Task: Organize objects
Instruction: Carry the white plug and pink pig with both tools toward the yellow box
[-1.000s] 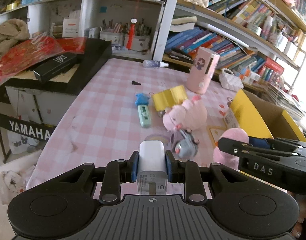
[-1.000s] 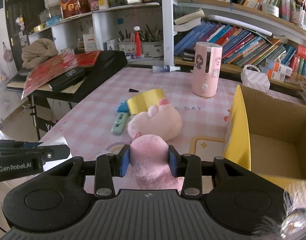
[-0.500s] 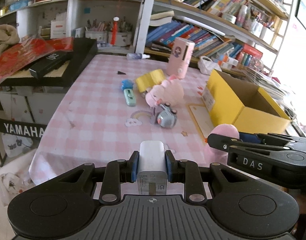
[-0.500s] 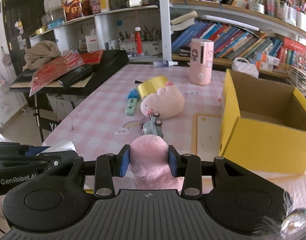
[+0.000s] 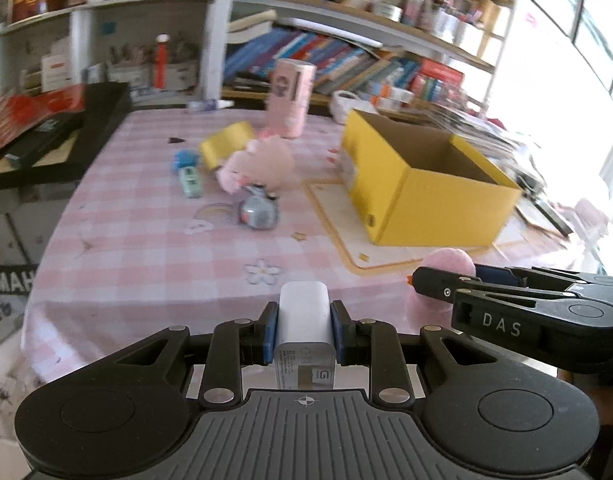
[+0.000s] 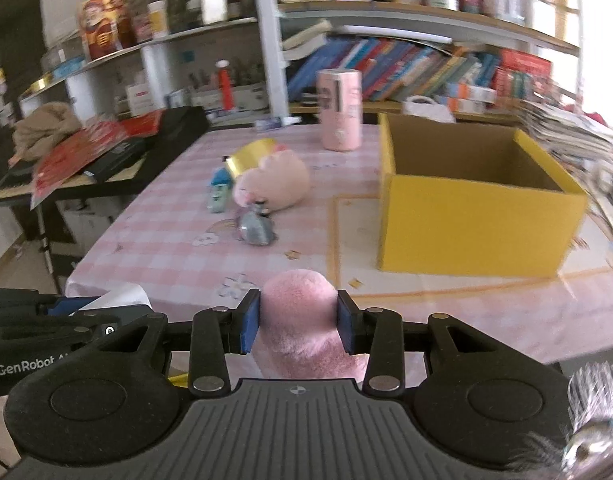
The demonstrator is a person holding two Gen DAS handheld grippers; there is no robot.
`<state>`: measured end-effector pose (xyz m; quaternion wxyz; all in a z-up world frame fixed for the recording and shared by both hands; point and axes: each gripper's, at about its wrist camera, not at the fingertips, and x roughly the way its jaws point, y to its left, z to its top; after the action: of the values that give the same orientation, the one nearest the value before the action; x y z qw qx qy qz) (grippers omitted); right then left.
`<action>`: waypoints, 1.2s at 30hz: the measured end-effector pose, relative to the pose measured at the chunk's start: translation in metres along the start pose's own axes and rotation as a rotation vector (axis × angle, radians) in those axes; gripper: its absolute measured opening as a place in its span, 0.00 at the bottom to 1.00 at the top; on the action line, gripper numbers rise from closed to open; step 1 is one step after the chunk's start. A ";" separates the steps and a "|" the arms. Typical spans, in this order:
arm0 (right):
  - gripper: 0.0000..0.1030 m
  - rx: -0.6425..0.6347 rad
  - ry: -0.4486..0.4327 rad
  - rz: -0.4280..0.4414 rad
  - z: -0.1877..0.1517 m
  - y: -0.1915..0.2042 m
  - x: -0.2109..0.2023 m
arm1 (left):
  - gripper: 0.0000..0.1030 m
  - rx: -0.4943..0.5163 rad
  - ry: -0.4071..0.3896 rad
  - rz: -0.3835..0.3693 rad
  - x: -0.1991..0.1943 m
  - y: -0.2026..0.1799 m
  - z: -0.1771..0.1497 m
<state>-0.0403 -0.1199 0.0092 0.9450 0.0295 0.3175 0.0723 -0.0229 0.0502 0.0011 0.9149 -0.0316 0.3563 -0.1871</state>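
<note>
My left gripper [image 5: 303, 330] is shut on a white charger block [image 5: 304, 320], held in the air before the table's near edge. My right gripper [image 6: 298, 320] is shut on a fluffy pink plush [image 6: 302, 316]; it also shows in the left wrist view [image 5: 446, 258]. An open yellow cardboard box [image 6: 466, 216] stands on the right of the pink checked table [image 6: 166, 248]; it also shows in the left wrist view [image 5: 418, 184]. A pink pig plush [image 6: 274, 184], a grey toy car [image 6: 256, 230], a gold box [image 6: 246, 160] and a green and blue item [image 6: 218, 192] lie mid-table.
A pink cylinder device [image 6: 340, 108] stands at the table's back. Bookshelves [image 6: 406, 64] fill the wall behind. A black keyboard [image 6: 106, 152] with red packets lies to the left of the table. Magazines [image 6: 566, 128] are stacked at the right.
Both grippers have pulled back and swung to the right, still holding the charger and the pink plush. The yellow box now sits more central in both views.
</note>
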 end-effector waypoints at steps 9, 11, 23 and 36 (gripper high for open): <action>0.35 0.124 -0.002 -0.113 -0.020 -0.034 -0.021 | 0.24 0.104 0.025 -0.087 0.008 -0.032 -0.002; 0.35 0.144 -0.009 -0.136 -0.022 -0.041 -0.026 | 0.24 0.121 0.027 -0.105 0.010 -0.039 -0.001; 0.35 0.202 -0.010 -0.244 -0.033 -0.077 -0.046 | 0.24 0.205 0.050 -0.216 0.031 -0.079 0.005; 0.35 0.203 0.001 -0.254 -0.019 -0.101 -0.034 | 0.24 0.210 0.058 -0.222 0.054 -0.093 0.021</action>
<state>-0.0668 -0.2252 0.0042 0.9385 0.0843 0.3250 -0.0801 -0.0022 -0.0570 0.0000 0.8763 0.0305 0.3552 -0.3239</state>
